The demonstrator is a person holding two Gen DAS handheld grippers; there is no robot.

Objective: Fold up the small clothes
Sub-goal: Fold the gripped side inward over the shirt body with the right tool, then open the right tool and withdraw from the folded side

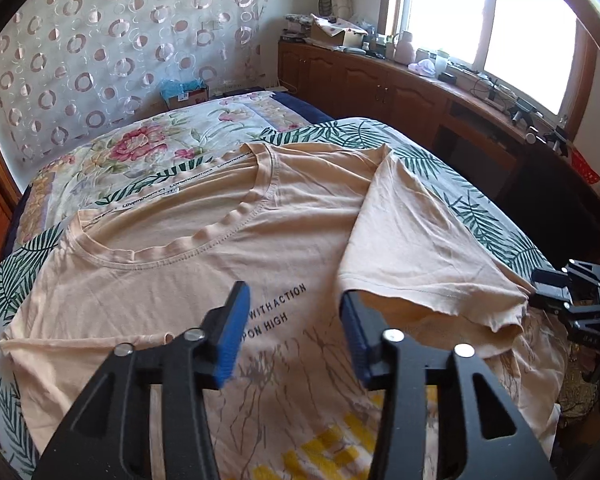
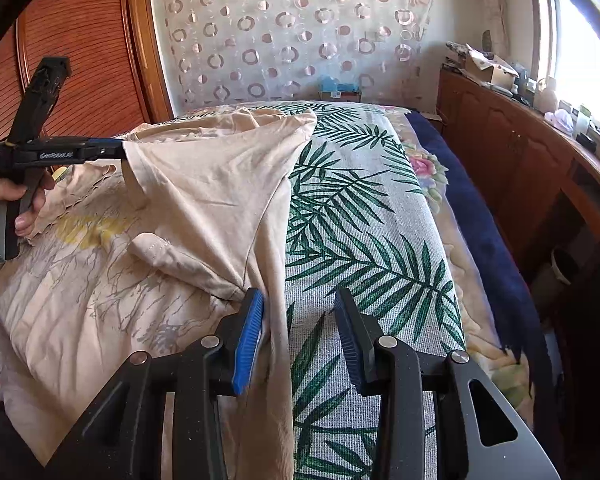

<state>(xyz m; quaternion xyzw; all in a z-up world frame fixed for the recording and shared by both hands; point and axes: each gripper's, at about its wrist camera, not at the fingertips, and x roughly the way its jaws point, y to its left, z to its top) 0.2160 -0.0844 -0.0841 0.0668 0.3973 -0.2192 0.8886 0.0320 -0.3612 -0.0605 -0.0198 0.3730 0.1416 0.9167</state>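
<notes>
A peach T-shirt (image 1: 188, 264) with black lettering lies face up on a palm-leaf cloth (image 1: 452, 184) on the bed. Its right sleeve (image 1: 416, 240) is folded in over the chest. My left gripper (image 1: 292, 320) is open above the chest, with the sleeve hem resting over its right finger. From the right wrist view the left gripper (image 2: 116, 151) touches the sleeve hem (image 2: 156, 184). My right gripper (image 2: 300, 332) is open at the shirt's side edge (image 2: 272, 264), its left pad against the fabric. The right gripper also shows in the left wrist view (image 1: 556, 292).
A floral quilt (image 1: 140, 144) covers the far half of the bed. A wooden cabinet (image 1: 380, 80) loaded with clutter runs under the window on the right. A patterned curtain (image 2: 292, 32) hangs behind the bed, with a wooden wardrobe (image 2: 84, 40) to its left.
</notes>
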